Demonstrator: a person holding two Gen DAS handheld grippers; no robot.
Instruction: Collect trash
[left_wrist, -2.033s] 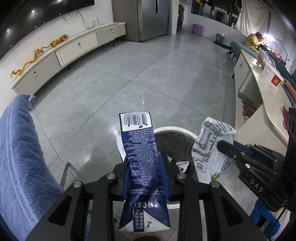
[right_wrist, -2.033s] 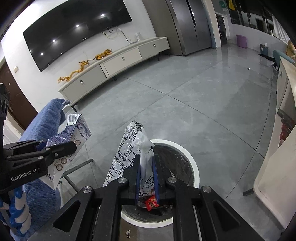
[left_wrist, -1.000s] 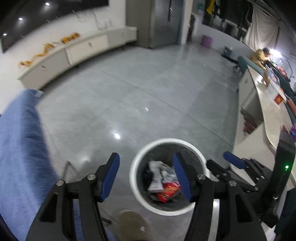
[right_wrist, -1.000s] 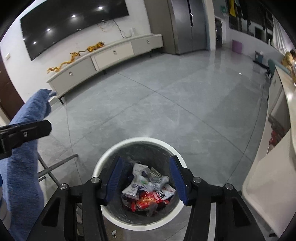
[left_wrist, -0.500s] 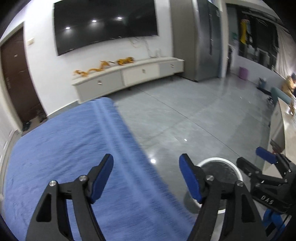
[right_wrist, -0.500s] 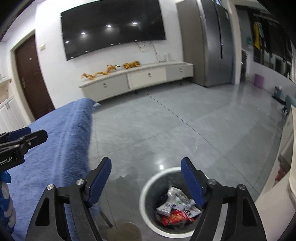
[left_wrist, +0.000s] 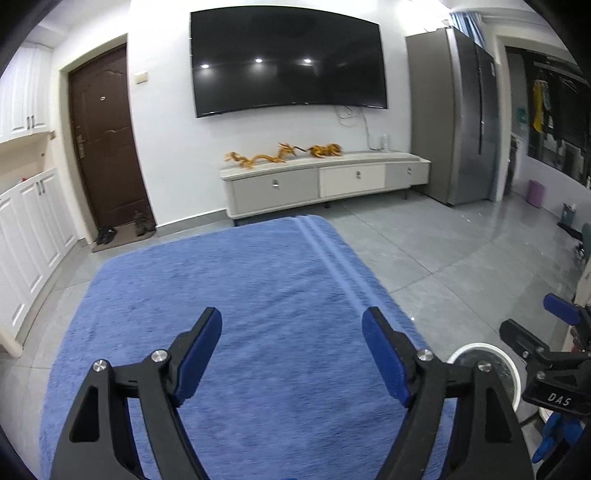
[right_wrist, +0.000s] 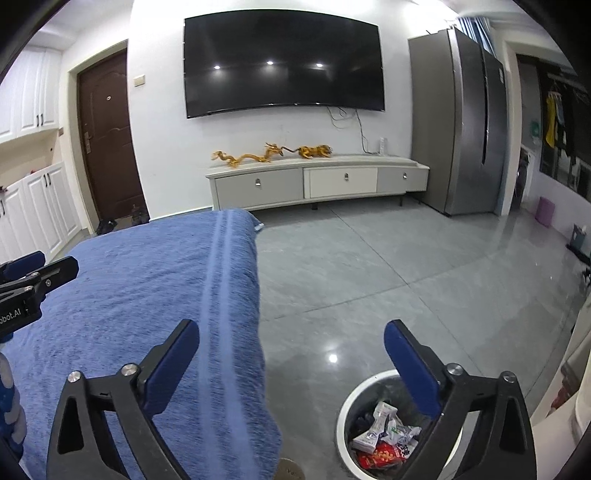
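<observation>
Over a fuzzy blue towel (left_wrist: 236, 295), the left gripper (left_wrist: 291, 332) and right gripper (right_wrist: 291, 343) are opening, both empty; beside it, crinkled wrappers (right_wrist: 388, 435) fill the round white bin (right_wrist: 343, 417).

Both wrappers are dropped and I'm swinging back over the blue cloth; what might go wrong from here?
The left hand-held gripper and right hand-held gripper, both empty and opening, could snag the blue cloth. The trash bin stands close beside the cloth's edge, so a low swing may knock it over and spill the wrappers.
</observation>
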